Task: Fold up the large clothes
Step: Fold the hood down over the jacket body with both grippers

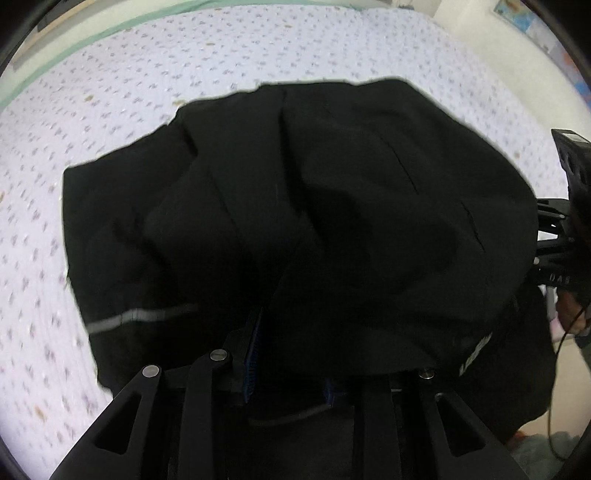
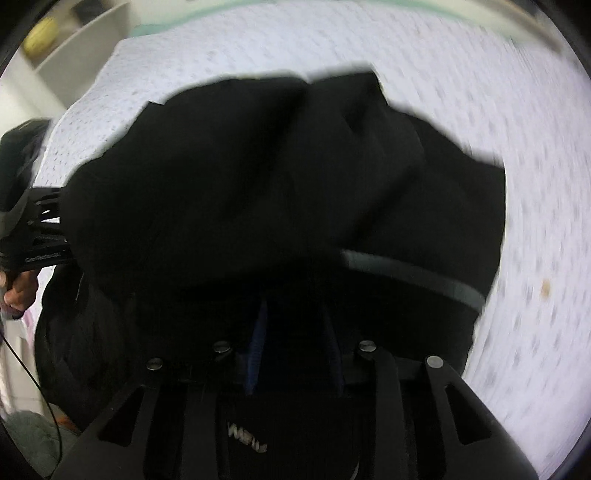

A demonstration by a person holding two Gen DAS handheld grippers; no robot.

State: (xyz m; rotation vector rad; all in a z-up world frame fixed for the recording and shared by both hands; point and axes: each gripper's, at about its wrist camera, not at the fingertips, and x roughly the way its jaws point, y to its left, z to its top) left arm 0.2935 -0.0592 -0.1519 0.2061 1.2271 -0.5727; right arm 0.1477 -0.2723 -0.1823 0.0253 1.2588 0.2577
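Observation:
A large black garment (image 1: 295, 221) with a grey reflective stripe (image 1: 140, 317) lies bunched on a bed sheet (image 1: 184, 55). My left gripper (image 1: 291, 369) points steeply down at its near edge. Its blue-padded fingers (image 1: 255, 350) stand a little apart with black cloth between and over them, and the tips are hidden. In the right wrist view the same garment (image 2: 277, 184) and stripe (image 2: 417, 273) fill the middle. My right gripper (image 2: 295, 339) sits likewise, fingers (image 2: 258, 332) apart and buried in cloth. Each gripper shows at the other view's edge: the right gripper (image 1: 565, 229), the left gripper (image 2: 40, 229).
The white sheet (image 2: 517, 110) with small lilac marks spreads around the garment on the far side and both flanks. A white shelf (image 2: 74, 48) with a yellow object (image 2: 40, 29) stands beyond the bed's corner. A hand (image 2: 22, 291) and a cable (image 2: 37, 369) are at the left edge.

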